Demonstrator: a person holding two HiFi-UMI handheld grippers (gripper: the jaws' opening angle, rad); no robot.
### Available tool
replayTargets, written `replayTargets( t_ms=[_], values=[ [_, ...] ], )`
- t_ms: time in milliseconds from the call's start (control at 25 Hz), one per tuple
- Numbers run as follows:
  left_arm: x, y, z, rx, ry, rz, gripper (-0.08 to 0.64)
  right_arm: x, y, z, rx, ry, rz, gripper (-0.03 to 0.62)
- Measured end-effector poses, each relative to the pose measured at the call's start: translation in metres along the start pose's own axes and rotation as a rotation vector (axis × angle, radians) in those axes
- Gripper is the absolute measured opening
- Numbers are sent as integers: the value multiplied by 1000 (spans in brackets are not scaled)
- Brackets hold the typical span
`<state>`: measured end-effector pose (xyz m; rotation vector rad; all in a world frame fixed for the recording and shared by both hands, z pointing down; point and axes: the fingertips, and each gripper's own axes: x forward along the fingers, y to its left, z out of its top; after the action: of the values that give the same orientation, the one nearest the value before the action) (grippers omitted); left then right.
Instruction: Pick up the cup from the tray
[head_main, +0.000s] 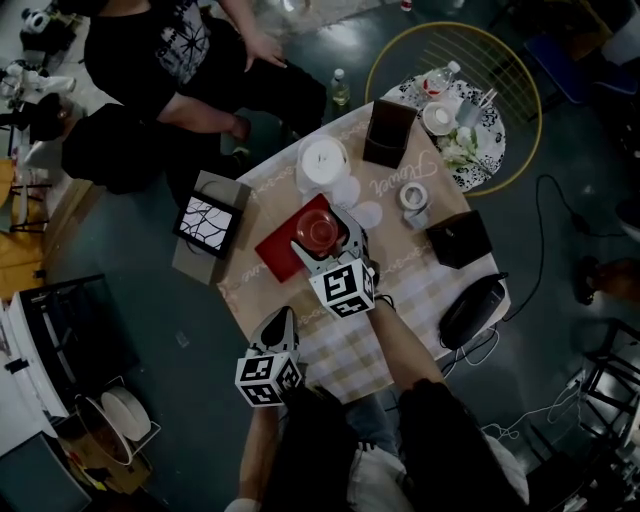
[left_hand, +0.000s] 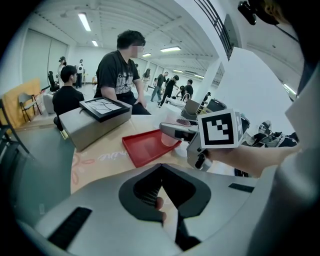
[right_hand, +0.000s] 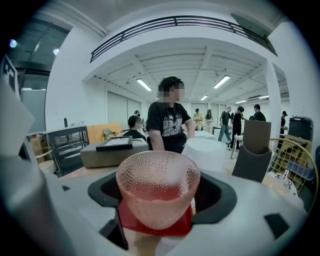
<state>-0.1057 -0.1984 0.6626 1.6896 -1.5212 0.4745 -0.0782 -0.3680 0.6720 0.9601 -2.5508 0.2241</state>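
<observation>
While the left tongs (left_hand: 162, 197) hang at the near edge of the table (head_main: 420, 290), clenched shut on nothing, the right tongs (head_main: 327, 243) are out over the red tray (head_main: 275, 250) with the cup (right_hand: 158, 187) standing right between their jaws! The head view gives us the layout: the tray lies cornerwise near the middle of the table, the cup toward its right side, a white tub (head_main: 323, 160) just beyond it, and a framed picture (head_main: 208, 222) off the table's left edge beside a seated person (head_main: 170, 60). What it can't give is the grip itself, and that's where the right gripper view steps in. From there the cup is a pebbled, pink-tinted glass bowl, upright, its base down on the red of the tray. The dark pads stand wide to either side with a sliver of gap showing, so the tongs are released around it, not pressing. Over in the left gripper view we get the side angle: the right tongs reach in low across the tray's far corner, and the left pair's own ridged pads meet along a closed seam.
</observation>
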Motion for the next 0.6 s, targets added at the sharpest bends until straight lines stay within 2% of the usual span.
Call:
replayTargets(
  t_ms=[200, 600],
  values=[
    [-4, -5, 5, 11, -11, -8, 6, -19, 12, 0, -10, 6, 12, 397],
    [-10, -34, 12, 56, -29, -71, 6, -68, 3, 0, -5, -1, -44, 397]
  ],
)
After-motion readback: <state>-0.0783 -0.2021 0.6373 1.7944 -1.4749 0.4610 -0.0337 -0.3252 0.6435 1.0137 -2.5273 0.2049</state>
